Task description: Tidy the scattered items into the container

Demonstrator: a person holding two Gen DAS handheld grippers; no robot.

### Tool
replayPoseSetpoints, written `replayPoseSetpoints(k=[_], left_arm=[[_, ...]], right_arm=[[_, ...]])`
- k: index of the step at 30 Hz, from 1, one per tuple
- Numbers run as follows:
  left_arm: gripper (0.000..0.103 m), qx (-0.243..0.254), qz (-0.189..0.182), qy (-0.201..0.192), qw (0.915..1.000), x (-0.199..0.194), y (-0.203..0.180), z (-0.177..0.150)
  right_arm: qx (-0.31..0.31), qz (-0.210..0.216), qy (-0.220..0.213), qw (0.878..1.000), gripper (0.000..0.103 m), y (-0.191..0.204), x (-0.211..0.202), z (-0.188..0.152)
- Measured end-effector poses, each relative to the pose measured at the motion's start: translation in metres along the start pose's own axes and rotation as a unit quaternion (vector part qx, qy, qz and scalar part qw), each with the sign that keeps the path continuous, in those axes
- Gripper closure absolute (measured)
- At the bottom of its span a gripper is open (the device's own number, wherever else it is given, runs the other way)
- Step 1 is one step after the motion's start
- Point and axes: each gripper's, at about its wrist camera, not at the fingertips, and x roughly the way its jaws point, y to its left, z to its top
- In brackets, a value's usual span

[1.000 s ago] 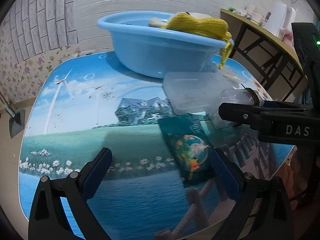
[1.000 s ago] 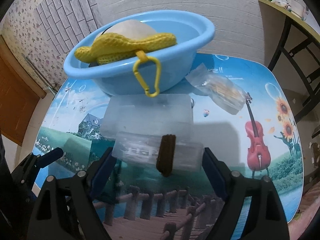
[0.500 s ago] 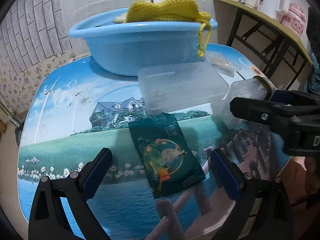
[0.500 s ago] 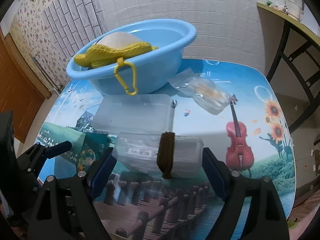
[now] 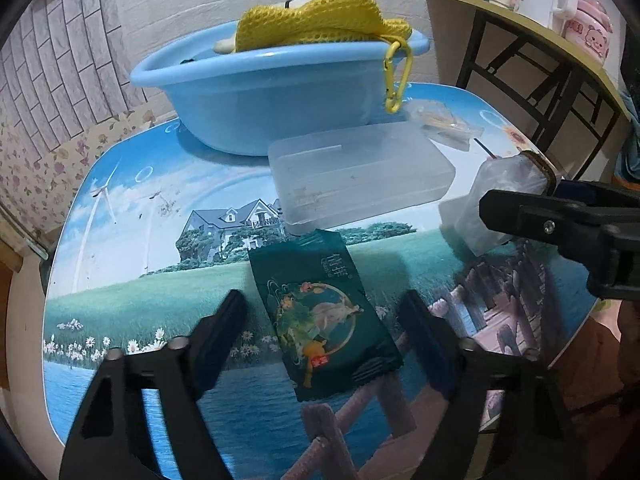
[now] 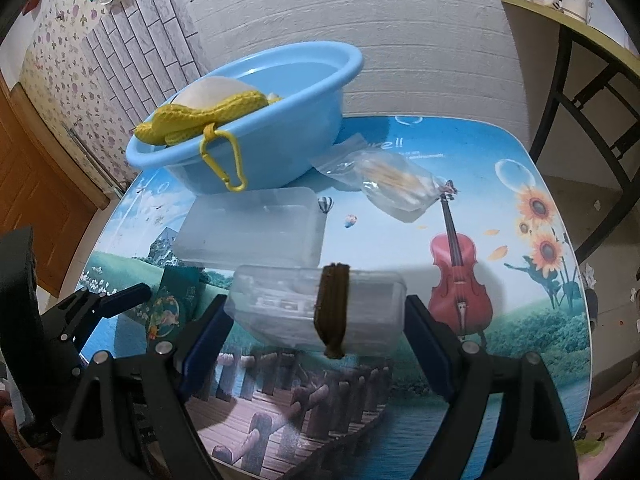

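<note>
Nearest the left hand-held gripper, whose jaws are spread wide with nothing between them, a dark green sachet is seen lying flat on the table; it is judged light, thin and slippery, best pinched across its long edges. The right hand-held gripper is closed on the short ends of a small clear box, judged stiff and light. Beyond lie a larger clear case and a plastic bag; farthest stands the blue basin

You get even, cool indoor light, soft shadows on the bench, strong fisheye bending and dark corners.
</note>
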Motion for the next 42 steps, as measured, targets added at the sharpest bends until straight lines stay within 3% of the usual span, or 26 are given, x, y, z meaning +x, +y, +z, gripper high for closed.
replayPoseSetpoints(k=[2,8,29,42], left_arm=[[0.045,0.0,-0.001,-0.003,1.0,-0.002,0.002,-0.001],[0.054,0.001,-0.005,-0.005,1.0,-0.008,0.003,-0.003],[0.058,-0.05,-0.028,-0.065,0.9962,-0.047,0.034,0.001],[0.057,-0.07,-0.025,-0.122,0.9898,-0.088,0.052,0.031]], right_arm=[[0.0,0.003,-0.002,1.0,0.018,0.0,-0.001,0.0],[-0.003,0.006,-0.006,1.0,0.018,0.002,-0.004,-0.001],[-0.019,0.016,-0.026,0.999,0.018,0.022,-0.029,0.001],[-0.029,0.028,-0.053,0.998,0.018,0.028,-0.044,0.014]])
